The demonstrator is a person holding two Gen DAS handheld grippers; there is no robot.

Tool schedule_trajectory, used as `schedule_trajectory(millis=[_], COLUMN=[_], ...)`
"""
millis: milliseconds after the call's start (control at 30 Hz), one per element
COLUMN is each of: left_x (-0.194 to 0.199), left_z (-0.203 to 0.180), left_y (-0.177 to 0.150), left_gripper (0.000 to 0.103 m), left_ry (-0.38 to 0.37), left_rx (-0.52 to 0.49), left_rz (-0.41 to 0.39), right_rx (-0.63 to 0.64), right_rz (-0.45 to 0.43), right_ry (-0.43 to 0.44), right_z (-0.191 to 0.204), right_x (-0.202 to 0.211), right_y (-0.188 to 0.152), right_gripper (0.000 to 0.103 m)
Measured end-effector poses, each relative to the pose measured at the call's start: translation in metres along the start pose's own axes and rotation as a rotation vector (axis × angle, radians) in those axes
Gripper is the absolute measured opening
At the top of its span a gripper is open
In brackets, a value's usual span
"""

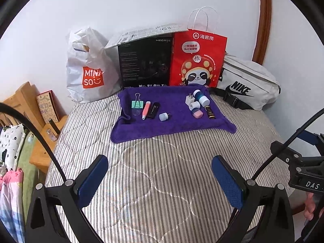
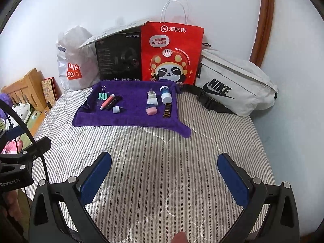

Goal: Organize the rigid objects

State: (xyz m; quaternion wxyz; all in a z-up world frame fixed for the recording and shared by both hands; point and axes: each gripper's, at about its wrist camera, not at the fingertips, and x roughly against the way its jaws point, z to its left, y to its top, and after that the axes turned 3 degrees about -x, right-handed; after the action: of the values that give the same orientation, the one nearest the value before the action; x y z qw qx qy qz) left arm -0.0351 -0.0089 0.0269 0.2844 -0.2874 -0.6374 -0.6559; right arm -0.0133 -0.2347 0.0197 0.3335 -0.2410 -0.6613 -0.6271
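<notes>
Both the left tongs [image 1: 160, 178] and the right tongs [image 2: 165, 175] hang wide and empty over the bed [image 2: 154, 172]. The small objects lie in two clusters on the purple towel [image 2: 131, 119], left [image 2: 109, 101] and right [image 2: 159, 102]; possibly sorted already, or awaiting sorting.

soft even light, sharp, fisheye-warped edges
</notes>
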Motion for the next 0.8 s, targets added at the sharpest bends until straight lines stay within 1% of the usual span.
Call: schedule_trajectory(millis=[133,433,800], left_x=[0.0009,-0.0017,-0.0006], left_z=[-0.0005,0.0000,-0.0020], left_y=[0.0005,0.0013,0.0006], left_gripper=[0.103,0.103,0.103], left_ry=[0.000,-0.004,-0.007], left_rx=[0.001,0.005,0.007], left_rz=[-0.002,0.003,0.000], right_rx=[0.002,0.010,-0.001], right_rz=[-0.001,-0.004,0.013], right_ry=[0.009,0.000,0.026], right_z=[-0.0009,-0.0020,-0.0050], right_x=[0.0008,0.0043,0.0007], right_y=[0.0002,-0.0007,-0.0019], right_gripper=[0.103,0.103,0.103])
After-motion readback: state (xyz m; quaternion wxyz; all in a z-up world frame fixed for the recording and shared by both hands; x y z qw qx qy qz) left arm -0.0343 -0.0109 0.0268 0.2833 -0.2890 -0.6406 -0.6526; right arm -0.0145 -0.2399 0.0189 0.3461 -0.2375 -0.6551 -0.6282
